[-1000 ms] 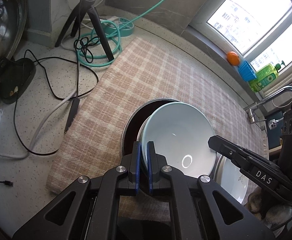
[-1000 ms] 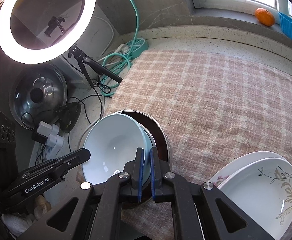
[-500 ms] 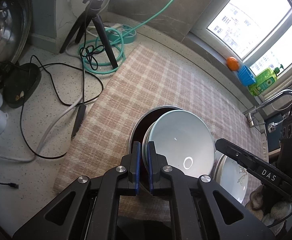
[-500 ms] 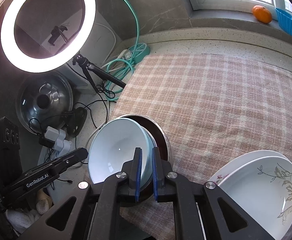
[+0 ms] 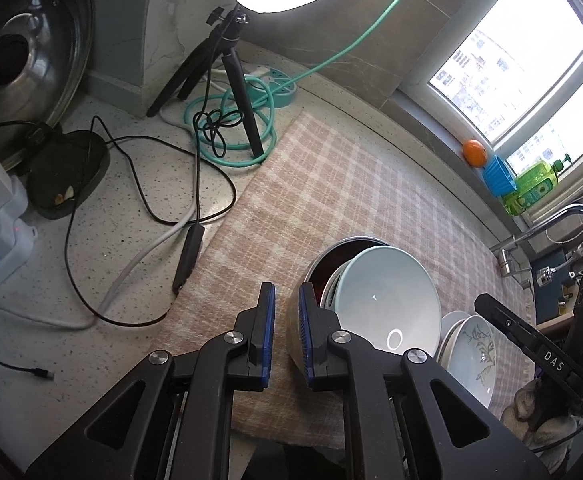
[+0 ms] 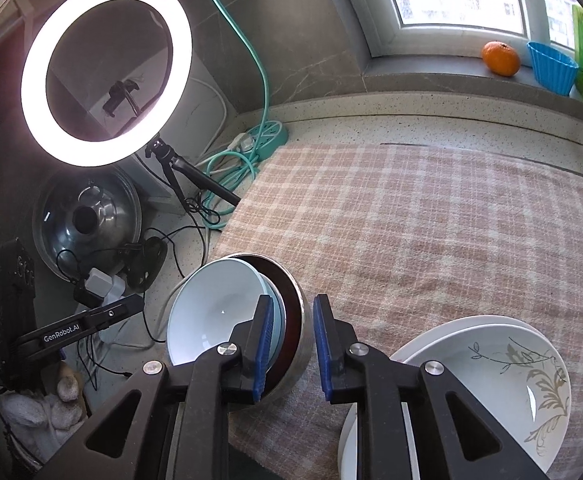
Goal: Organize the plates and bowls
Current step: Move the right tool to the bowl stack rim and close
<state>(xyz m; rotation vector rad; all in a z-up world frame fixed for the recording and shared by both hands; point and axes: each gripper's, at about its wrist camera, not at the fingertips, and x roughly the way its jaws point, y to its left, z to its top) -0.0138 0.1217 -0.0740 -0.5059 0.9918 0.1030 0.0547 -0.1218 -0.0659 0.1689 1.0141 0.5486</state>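
Both cameras look down, close, at the bowl (image 5: 387, 300) (image 6: 219, 312) from opposite sides: left camera toward the window, right camera toward the lamp.

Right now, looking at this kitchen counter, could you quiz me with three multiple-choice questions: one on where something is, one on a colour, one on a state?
1. Where does the pale blue bowl sit?
A. in the metal bowl
B. on the windowsill
C. on the flowered plates

2. What colour is the small cup beside the orange?
A. red
B. blue
C. white

3. How are the right gripper and left gripper?
A. both shut
B. one shut
C. both open

Answers: 1 A, it rests tilted inside the metal rim. 2 B, bright blue. 3 C, gaps show between the pads.
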